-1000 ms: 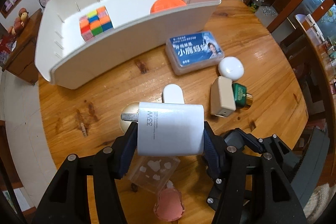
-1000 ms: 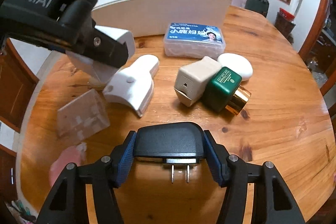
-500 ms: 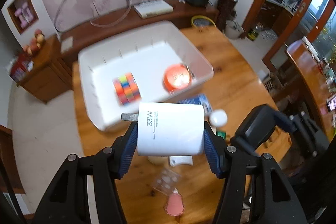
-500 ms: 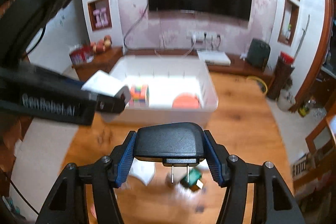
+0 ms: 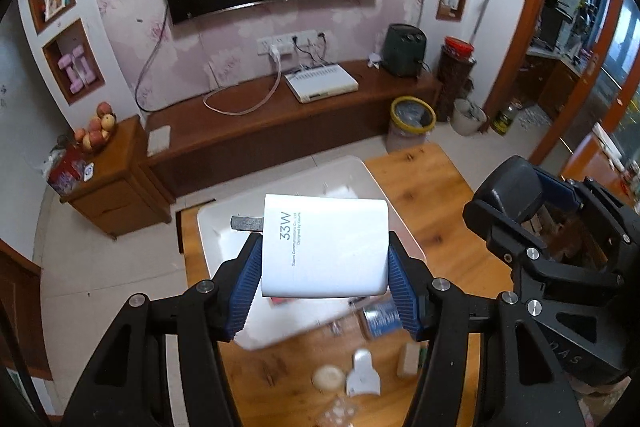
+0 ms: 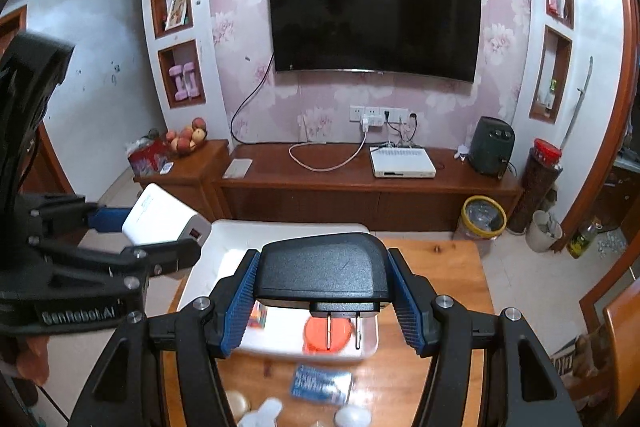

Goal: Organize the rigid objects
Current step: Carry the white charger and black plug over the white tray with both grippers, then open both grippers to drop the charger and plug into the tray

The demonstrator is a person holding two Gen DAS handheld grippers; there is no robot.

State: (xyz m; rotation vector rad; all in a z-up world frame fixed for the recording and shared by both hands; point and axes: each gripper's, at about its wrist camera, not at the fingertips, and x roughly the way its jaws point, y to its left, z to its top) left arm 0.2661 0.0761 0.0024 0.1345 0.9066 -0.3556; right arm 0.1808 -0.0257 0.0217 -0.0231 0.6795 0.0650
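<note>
High above the desk [image 5: 432,195], the left gripper [image 5: 325,281] has its jaws pinching a white charger [image 5: 325,251], while the right gripper [image 6: 322,301] has its jaws clamped on a black adapter [image 6: 322,267], both over the white bin [image 6: 224,259].

A white charger [image 5: 325,247] marked "33W" fills the centre of the left wrist view, lying flat with its metal prong pointing to frame left, clamped between blue ribbed pads. In the right wrist view a black adapter [image 6: 322,269] sits at centre, gripped likewise, its two prongs pointing down. Below both lies a white bin [image 6: 224,247] on the tabletop [image 6: 448,267], holding an orange disc [image 6: 320,337] and a multicoloured cube [image 6: 258,315]. A blue-labelled clear box [image 6: 320,383], a white oval case [image 6: 352,417] and other small pieces lie blurred along the lower edge.
</note>
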